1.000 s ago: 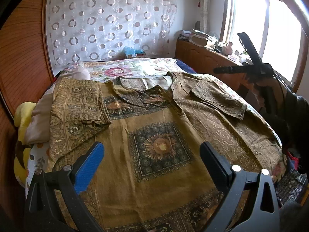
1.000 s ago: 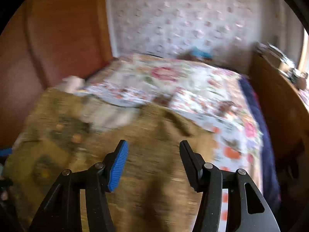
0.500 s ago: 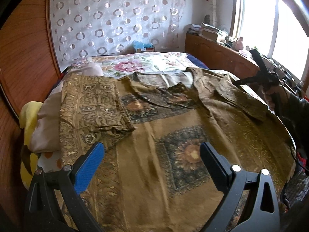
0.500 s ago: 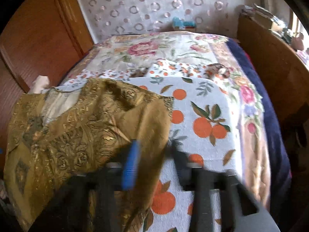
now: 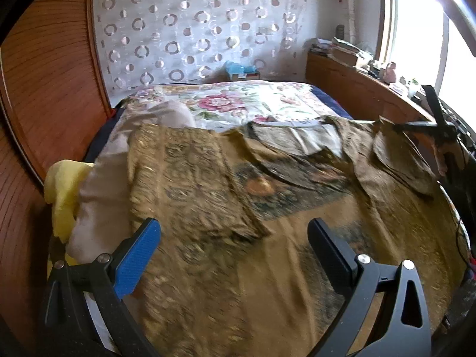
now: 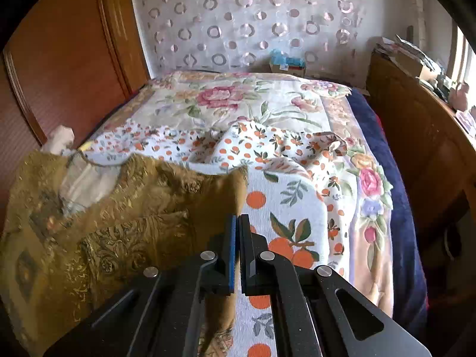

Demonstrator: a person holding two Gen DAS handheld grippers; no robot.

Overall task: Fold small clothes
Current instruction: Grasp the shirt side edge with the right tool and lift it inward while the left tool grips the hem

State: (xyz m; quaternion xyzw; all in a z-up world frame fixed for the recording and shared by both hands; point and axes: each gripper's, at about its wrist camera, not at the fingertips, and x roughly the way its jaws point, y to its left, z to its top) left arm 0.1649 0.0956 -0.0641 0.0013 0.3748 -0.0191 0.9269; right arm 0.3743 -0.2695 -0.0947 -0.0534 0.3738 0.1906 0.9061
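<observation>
Right claw clamped on the shirt sleeve edge, rest of it spread leftward across the bed; left claw wide apart, hovering by the other folded-in sleeve.

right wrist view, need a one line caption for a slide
Right gripper shut on the brown shirt's edge over the orange-print sheet.

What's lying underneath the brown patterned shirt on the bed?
An orange-print sheet shows beside the brown shirt and runs under its edge. By its other sleeve, a pale cloth and yellow fabric stick out. The rest is covered.
</observation>
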